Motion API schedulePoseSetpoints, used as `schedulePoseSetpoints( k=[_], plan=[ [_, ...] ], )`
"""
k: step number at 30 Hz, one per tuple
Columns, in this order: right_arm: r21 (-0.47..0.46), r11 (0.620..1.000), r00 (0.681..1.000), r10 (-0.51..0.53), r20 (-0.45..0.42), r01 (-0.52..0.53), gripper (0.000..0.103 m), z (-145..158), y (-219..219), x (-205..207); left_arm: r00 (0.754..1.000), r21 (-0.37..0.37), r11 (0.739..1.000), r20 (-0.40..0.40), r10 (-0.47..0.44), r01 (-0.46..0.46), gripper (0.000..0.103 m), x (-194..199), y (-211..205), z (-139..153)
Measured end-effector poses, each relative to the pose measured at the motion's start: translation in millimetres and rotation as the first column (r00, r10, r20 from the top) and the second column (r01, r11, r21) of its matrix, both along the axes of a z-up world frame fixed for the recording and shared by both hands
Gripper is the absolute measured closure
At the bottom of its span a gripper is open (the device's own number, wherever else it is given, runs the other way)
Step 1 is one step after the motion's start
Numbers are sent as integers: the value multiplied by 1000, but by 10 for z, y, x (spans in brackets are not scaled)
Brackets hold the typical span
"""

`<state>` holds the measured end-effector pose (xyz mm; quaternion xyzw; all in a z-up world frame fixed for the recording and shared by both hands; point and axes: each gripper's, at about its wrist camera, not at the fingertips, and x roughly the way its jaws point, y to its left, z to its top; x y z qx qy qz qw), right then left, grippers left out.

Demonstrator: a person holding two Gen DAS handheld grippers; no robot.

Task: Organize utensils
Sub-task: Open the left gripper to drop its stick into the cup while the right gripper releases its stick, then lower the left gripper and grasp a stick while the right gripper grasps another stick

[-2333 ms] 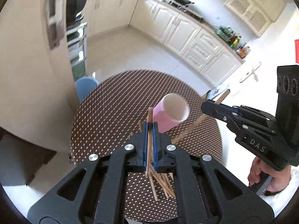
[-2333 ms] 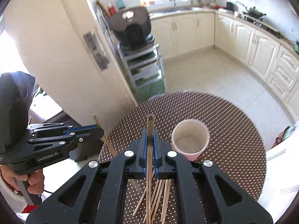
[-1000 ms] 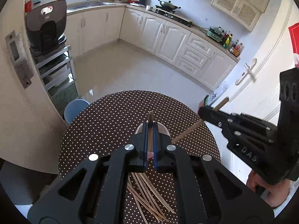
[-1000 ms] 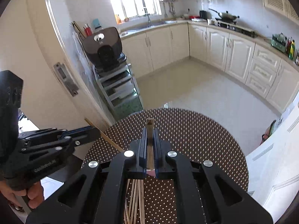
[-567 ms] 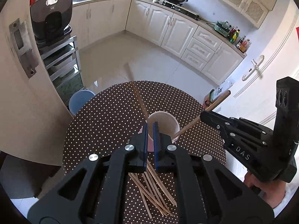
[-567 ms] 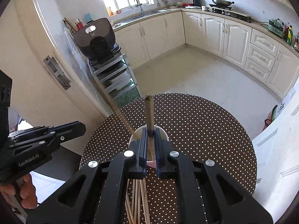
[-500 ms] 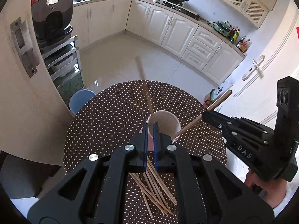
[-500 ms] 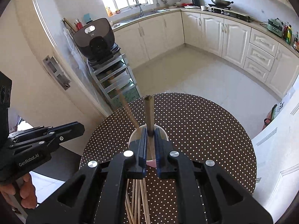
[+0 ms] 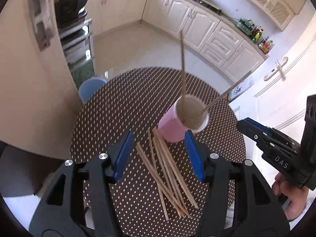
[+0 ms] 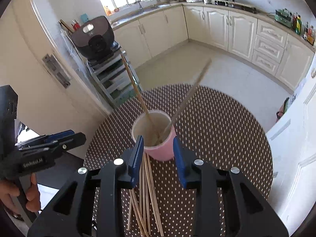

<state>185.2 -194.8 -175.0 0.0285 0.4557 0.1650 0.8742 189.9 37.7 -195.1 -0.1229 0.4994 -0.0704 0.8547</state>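
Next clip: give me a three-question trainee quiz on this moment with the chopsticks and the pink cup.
1. True or false: the pink cup stands upright on the dotted table.
2. How many chopsticks stand in the cup?
A) none B) two C) five
3. Fill in: the loose chopsticks lie on the table in a ____ beside the cup.

Key:
1. True.
2. B: one chopstick leans left in the right wrist view, the other leans right.
3. Pile. The left gripper and right gripper are both open, holding nothing.
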Motion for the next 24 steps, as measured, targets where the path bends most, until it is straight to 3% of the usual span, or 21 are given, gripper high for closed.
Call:
schedulePoseSetpoints(
  k=[7, 14, 24],
  plan=[
    [-29, 999, 994, 22, -103, -25, 74, -465, 69, -93, 989, -24, 999, -143, 29, -33, 49, -57, 80, -532],
    [-44, 997, 977, 57, -204, -67, 74, -874, 154, -148, 949, -30, 998, -312, 39, -50, 49, -108, -6, -1268],
    [-39, 994, 955, 85, -285, -101, 74, -1190, 138, -108, 928, 22, 998, -368, 60, -56, 49, -26, -175, -1632]
  ],
)
